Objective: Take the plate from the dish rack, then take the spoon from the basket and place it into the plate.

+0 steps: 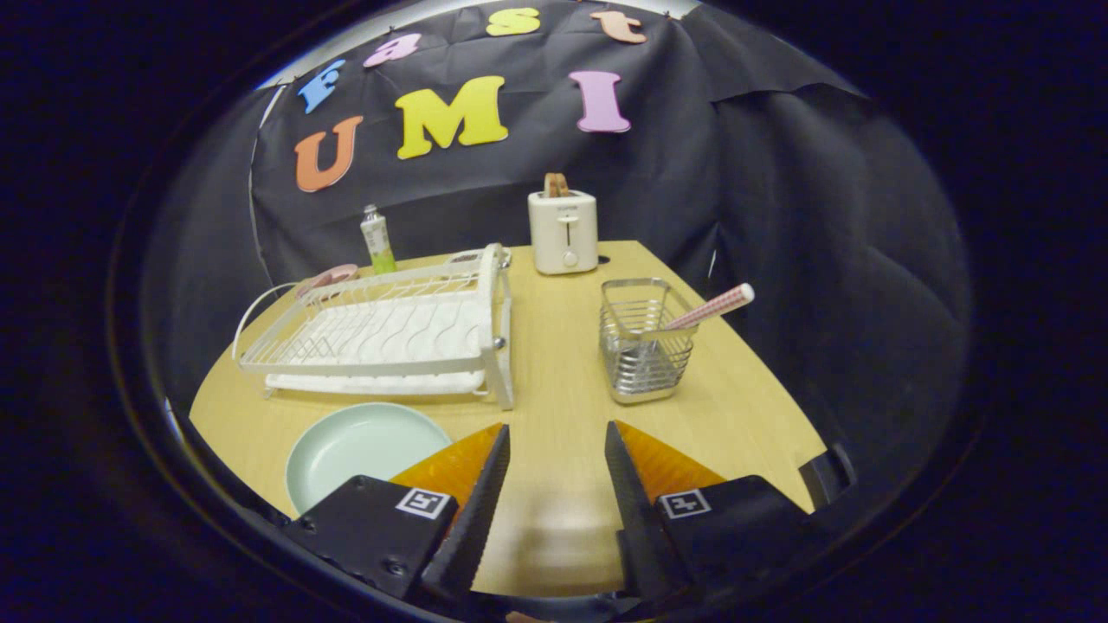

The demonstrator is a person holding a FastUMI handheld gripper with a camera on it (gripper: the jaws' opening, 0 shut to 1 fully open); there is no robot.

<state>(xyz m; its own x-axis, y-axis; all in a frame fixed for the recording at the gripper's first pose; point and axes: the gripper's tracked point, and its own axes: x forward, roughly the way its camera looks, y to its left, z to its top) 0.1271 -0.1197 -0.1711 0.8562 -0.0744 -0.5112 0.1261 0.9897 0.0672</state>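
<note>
A pale green plate lies flat on the wooden table, just left of my left finger and in front of the white dish rack. The rack stands with nothing in its slots. A wire basket sits beyond my right finger, and a spoon with a pink checked handle leans out of it toward the right. My gripper hovers open over the table, with only bare wood between its fingers.
A white toaster with bread in its slot stands at the back of the table. A green and white tube and a pink dish sit behind the rack. The table edge curves close on the right.
</note>
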